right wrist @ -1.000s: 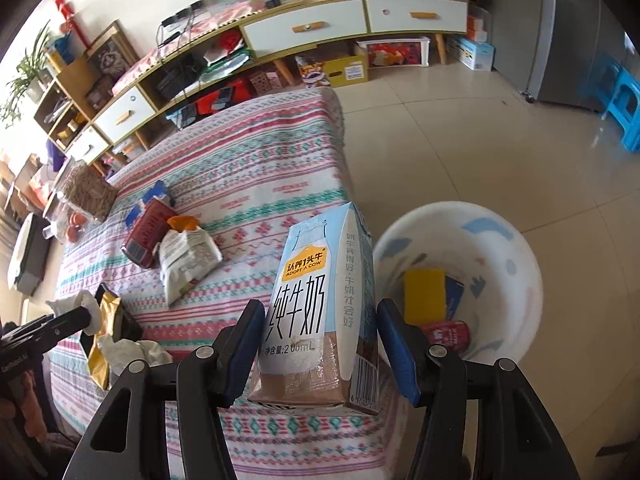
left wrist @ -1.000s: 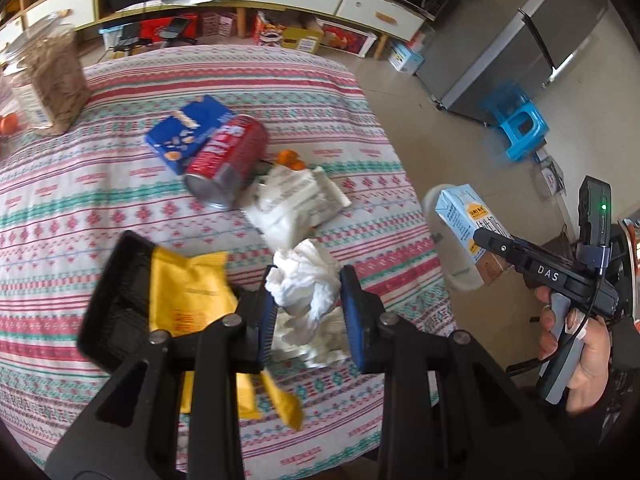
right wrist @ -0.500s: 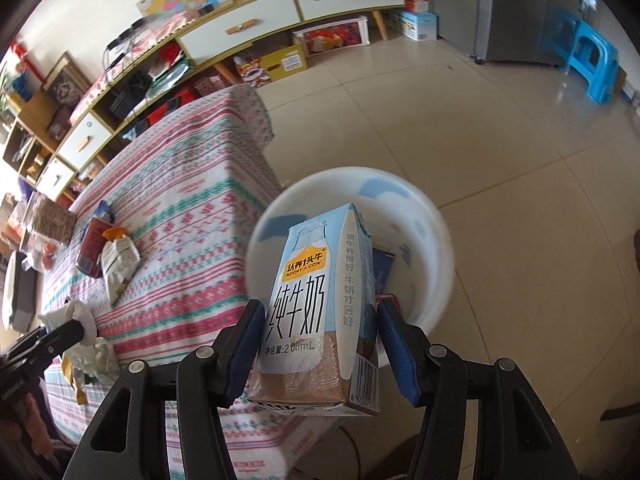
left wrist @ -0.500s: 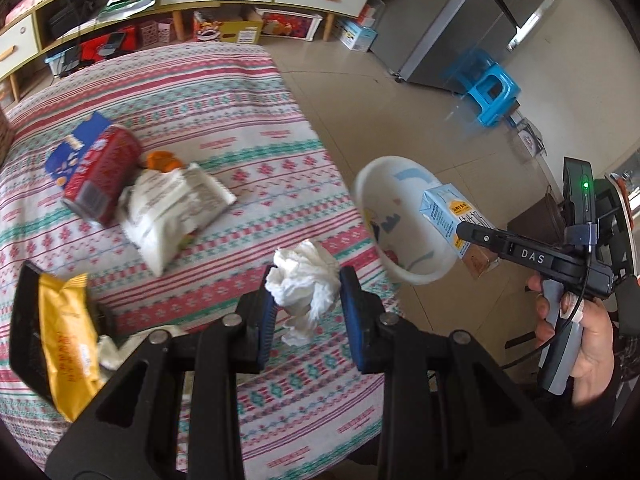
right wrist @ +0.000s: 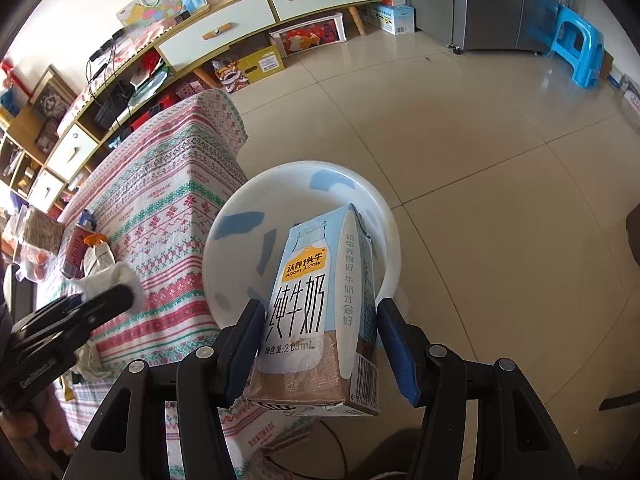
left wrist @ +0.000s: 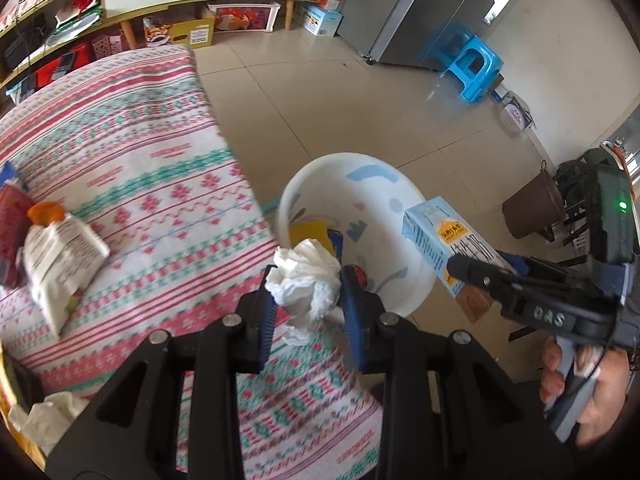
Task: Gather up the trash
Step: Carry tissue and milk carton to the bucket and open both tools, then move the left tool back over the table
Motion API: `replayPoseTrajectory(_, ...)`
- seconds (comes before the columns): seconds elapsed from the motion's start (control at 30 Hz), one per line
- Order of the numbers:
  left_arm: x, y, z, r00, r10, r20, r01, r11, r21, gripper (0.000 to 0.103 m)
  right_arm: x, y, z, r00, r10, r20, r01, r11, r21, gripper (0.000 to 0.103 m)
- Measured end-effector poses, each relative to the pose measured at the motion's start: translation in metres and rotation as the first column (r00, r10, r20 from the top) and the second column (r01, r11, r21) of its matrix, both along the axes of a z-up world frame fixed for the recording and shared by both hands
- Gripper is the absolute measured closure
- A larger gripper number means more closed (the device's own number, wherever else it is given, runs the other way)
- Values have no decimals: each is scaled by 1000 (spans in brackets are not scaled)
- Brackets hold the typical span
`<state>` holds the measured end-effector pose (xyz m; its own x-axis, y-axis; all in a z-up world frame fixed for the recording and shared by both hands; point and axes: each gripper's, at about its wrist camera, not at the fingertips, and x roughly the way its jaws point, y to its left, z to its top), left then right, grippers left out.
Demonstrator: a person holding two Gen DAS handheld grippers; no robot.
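Right wrist view showed the right hand-held gripper [right wrist: 318,350] clenched on a stiff, light milk carton [right wrist: 318,312] above the white bin [right wrist: 224,256], while at 9 o'clock the left hand-held gripper [left wrist: 306,300] pinched a soft crumpled tissue [left wrist: 306,280] at its middle

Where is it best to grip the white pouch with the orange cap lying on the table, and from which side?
Grip the pouch across its flat body, just below the orange cap, coming from above. It lies flat on the cloth, so its side edges are what the tongs can likely close on.
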<state>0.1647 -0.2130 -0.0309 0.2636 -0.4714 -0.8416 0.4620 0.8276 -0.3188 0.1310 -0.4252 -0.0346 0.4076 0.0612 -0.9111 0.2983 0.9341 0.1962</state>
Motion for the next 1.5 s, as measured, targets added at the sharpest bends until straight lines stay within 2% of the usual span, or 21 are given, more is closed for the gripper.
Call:
replayPoseTrajectory(0.37, 10, -35, -21, 999, -43, -19, 43, 999, -13, 69, -9, -15, -2, 1000, -17, -8, 17, 1000, -12, 44)
replayPoseTrajectory(0.47, 12, -33, -23, 999, -34, -38, 33, 999, -16, 51, -10, -20, -3, 999, -33, -13, 33, 999, -7, 44)
replayPoseTrajectory(0.53, 11, -26, -18, 999, -9, -33, 8, 999, -34, 36, -10, -21, -3, 999, -40, -13, 40, 999, -5, 44)
replayPoseTrajectory(0.63, 9, -15, -9, 1000, 5, -23, -6, 999, -38, 28, -9, -20, -2, 999, -38, -9, 38, 999, -8, 44)
replayPoseTrajectory(0.73, 6, -4, -2, 1000, 8, -2, -8, 1000, -17, 24, -7, -18, -1, 999, -40, -8, 40, 999, -5, 44)
replayPoseTrajectory(0.97, 4, 29, 11, 999, 27, 27, -28, 1000, 10, 21, 5, -5, -3, 1000, -20, -18, 20, 1000, -21, 44)
replayPoseTrajectory(1.1, -2, 52, 22, 998, 31, 57, -34, 999, 42, 20, 16, 4, -5, 1000, -10, -23, 9, 999, -35, 48)
replayPoseTrajectory(1.3, -8, 91, 27, 998, 46, 46, -48, 998, 47, 19, 34, 21, -10, 999, -14, -30, 13, 999, -39, 48)
replayPoseTrajectory(1.5, -8, 129, 29, 993, 115, 27, -116, 992, 43, 18, 43, 43, -9, 999, 21, -36, -23, 999, -37, 48)
